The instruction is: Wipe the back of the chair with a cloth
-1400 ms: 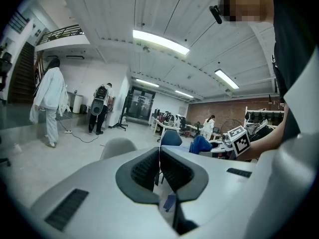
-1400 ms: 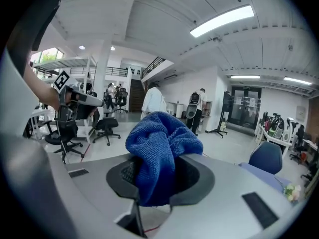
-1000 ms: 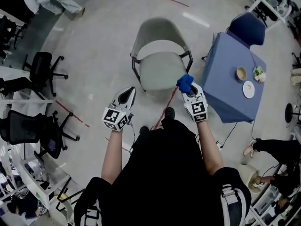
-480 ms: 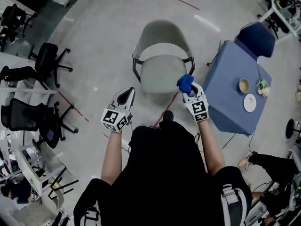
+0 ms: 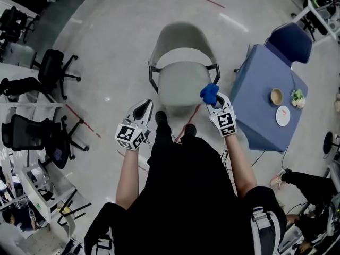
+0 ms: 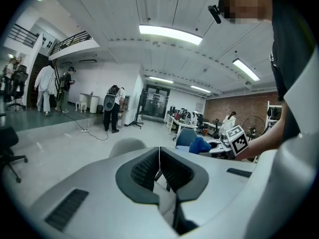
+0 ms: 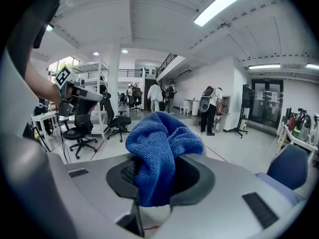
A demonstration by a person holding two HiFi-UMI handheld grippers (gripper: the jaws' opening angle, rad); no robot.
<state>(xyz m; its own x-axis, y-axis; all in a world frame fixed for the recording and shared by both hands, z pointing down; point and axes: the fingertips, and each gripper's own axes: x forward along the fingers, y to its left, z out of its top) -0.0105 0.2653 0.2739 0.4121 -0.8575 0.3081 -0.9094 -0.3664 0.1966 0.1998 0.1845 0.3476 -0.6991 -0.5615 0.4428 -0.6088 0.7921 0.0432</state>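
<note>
My right gripper (image 5: 212, 99), jaws clamped on the cloth (image 5: 209, 93), sits nearer the chair (image 5: 179, 36) than my left gripper (image 5: 143, 108), jaws together, empty; the chair's back runs crosswise ahead, beyond the seat (image 5: 183, 83).

The person (image 5: 183, 195) wears a black short-sleeved top (image 5: 180, 169); left gripper (image 5: 144, 105) and right gripper (image 5: 213, 101) are white.

Blue table (image 5: 254, 102) bearing bowl (image 5: 275, 96) and plate (image 5: 282, 115)

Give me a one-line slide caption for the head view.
Standing before a grey chair, a person holds a blue cloth in the shut right tool; the left tool is shut and empty.
</note>
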